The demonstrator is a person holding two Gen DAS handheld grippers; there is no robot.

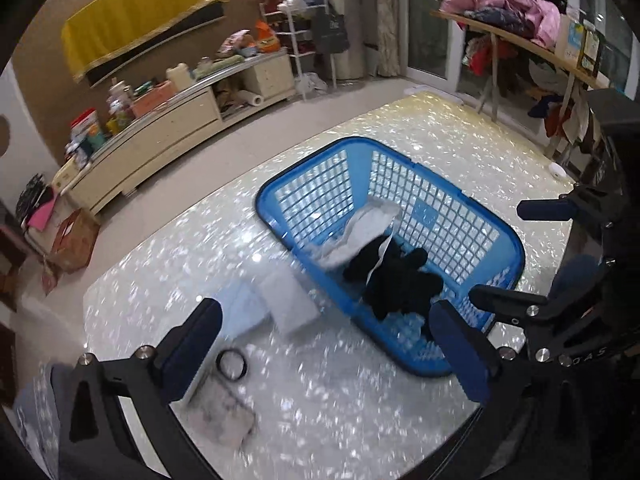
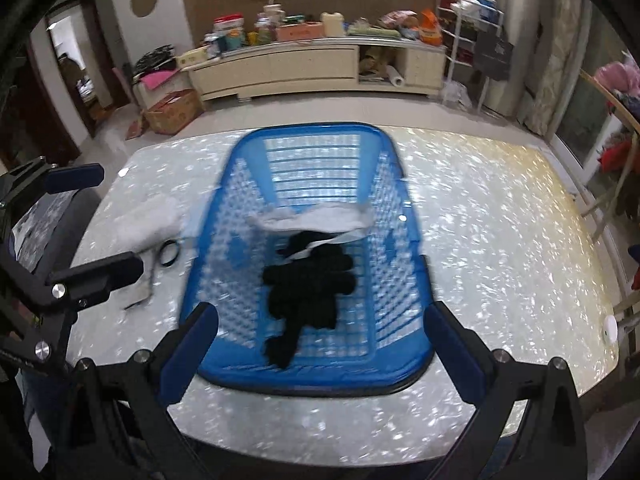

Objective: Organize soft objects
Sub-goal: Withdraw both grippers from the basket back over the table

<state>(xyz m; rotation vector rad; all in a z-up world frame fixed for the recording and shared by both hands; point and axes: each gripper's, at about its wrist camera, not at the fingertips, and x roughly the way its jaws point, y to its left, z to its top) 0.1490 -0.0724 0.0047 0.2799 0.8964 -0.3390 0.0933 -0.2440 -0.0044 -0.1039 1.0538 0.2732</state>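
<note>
A blue plastic laundry basket (image 1: 472, 216) (image 2: 248, 184) stands on a pearly white table (image 1: 304, 408) (image 2: 496, 240). Inside lie a white cloth (image 1: 360, 236) (image 2: 320, 218) and a black cloth (image 1: 400, 280) (image 2: 308, 284). A folded white cloth (image 1: 286, 300) (image 2: 146, 216) lies on the table left of the basket, beside a black ring (image 1: 231, 364) (image 2: 169, 253) and a grey flat cloth (image 1: 224, 412). My left gripper (image 1: 326, 344) (image 2: 84, 224) is open and empty above the table at the basket's left. My right gripper (image 2: 320, 340) (image 1: 516, 256) is open and empty over the basket's near end.
A long cream cabinet (image 1: 160, 136) (image 2: 280, 68) with clutter stands across the floor. A wooden rack with piled clothes (image 1: 504, 12) is at the right. A cardboard box (image 2: 172, 110) sits on the floor. A small white disc (image 2: 610, 330) lies near the table's right edge.
</note>
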